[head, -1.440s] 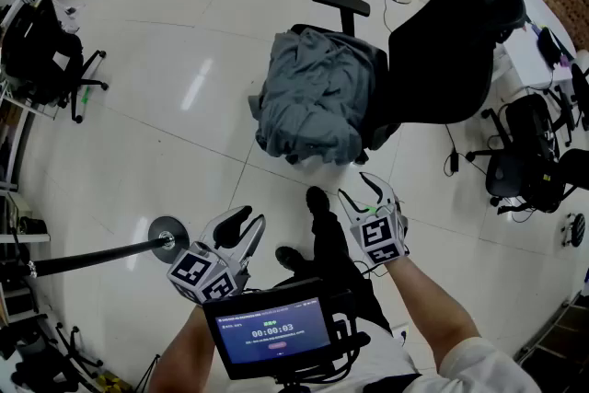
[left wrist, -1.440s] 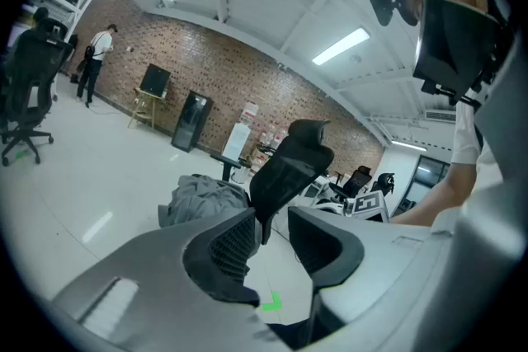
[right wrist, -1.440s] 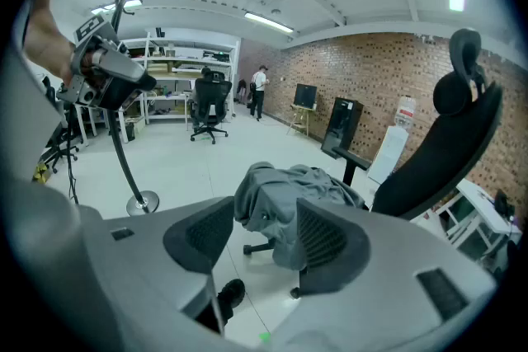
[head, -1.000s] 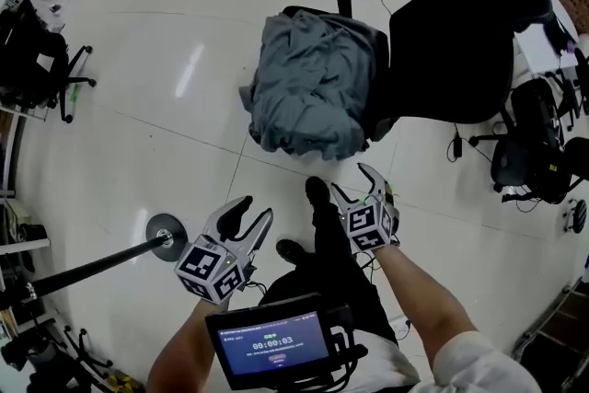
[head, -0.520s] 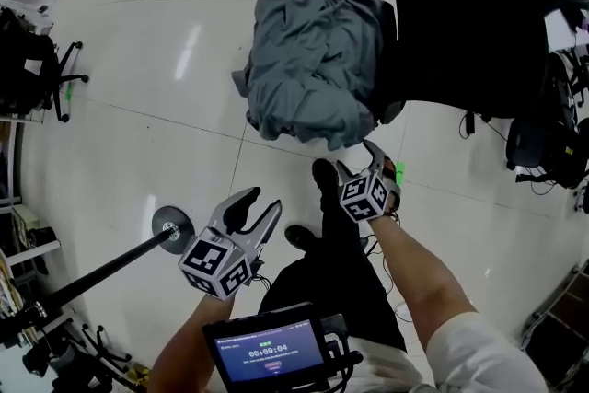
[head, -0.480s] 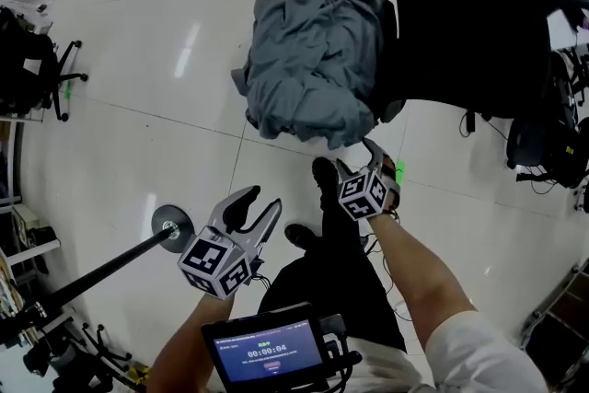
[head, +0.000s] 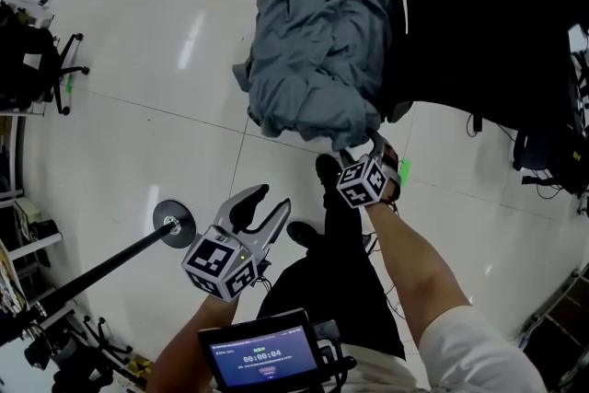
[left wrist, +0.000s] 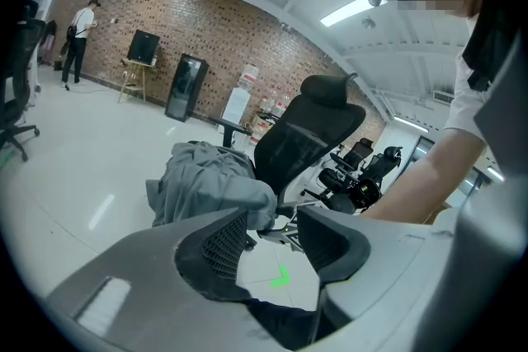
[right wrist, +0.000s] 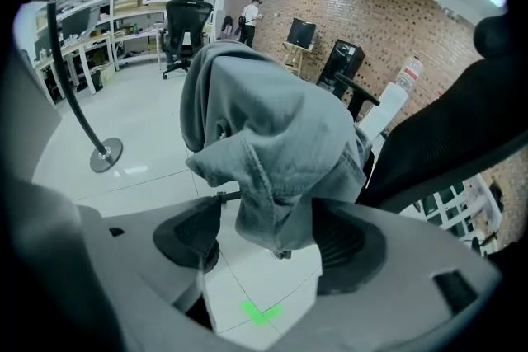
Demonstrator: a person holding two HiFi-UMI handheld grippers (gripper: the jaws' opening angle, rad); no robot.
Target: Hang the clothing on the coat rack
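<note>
A crumpled grey garment (head: 317,60) lies heaped on the seat of a black office chair (head: 479,23). My right gripper (head: 361,152) sits at the garment's near lower edge. In the right gripper view its jaws stand wide apart, and a hanging fold of the garment (right wrist: 272,177) lies between them without being pressed by the pads. My left gripper (head: 273,198) hovers lower left over the floor, open with nothing in it, and the garment (left wrist: 210,177) is ahead of it. The coat rack's round base (head: 173,222) stands to the left, with its pole (head: 92,267) running toward the lower left.
The person's dark trouser leg and shoes (head: 327,175) are between the grippers. A green floor mark (head: 403,168) lies by the chair. More office chairs stand at the left (head: 32,60) and right (head: 543,152). A small screen (head: 262,354) sits near my body.
The right gripper has travelled forward from beside the leg up to the garment's lower edge, and the chair now fills more of the view. The left gripper has hardly moved.
</note>
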